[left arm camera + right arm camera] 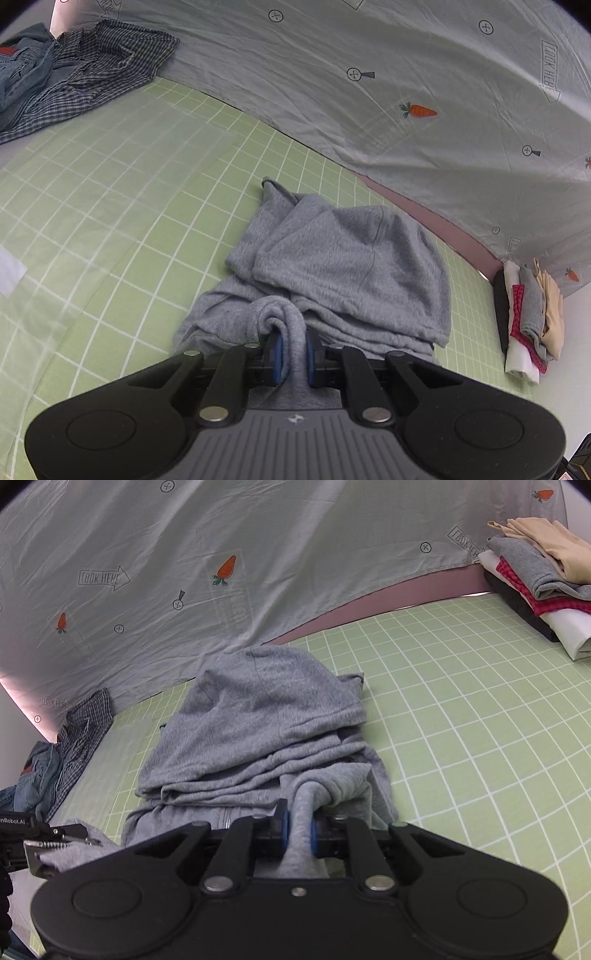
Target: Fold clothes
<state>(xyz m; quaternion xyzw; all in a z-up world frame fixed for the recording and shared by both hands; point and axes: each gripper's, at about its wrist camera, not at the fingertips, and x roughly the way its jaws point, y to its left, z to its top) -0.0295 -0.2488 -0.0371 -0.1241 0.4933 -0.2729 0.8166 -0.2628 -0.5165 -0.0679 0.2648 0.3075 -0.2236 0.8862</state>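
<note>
In the left wrist view, the left gripper (294, 349) is clamped on a bunch of one grey hoodie (343, 258) lying on the green checked bed sheet (129, 206); one stack of folded clothes (528, 317) sits at the sheet's right edge, and one heap of two unfolded garments (74, 70) lies at its far left corner. In the right wrist view, the right gripper (298, 830) pinches another bunch of that hoodie (255, 716).

I count two grippers (294, 350) (298, 829), one grey hoodie (343, 266), one folded stack (528, 317), one unfolded heap (74, 77).

Green checked bedsheet (147, 229), carrot-print grey sheet (369, 55) behind
</note>
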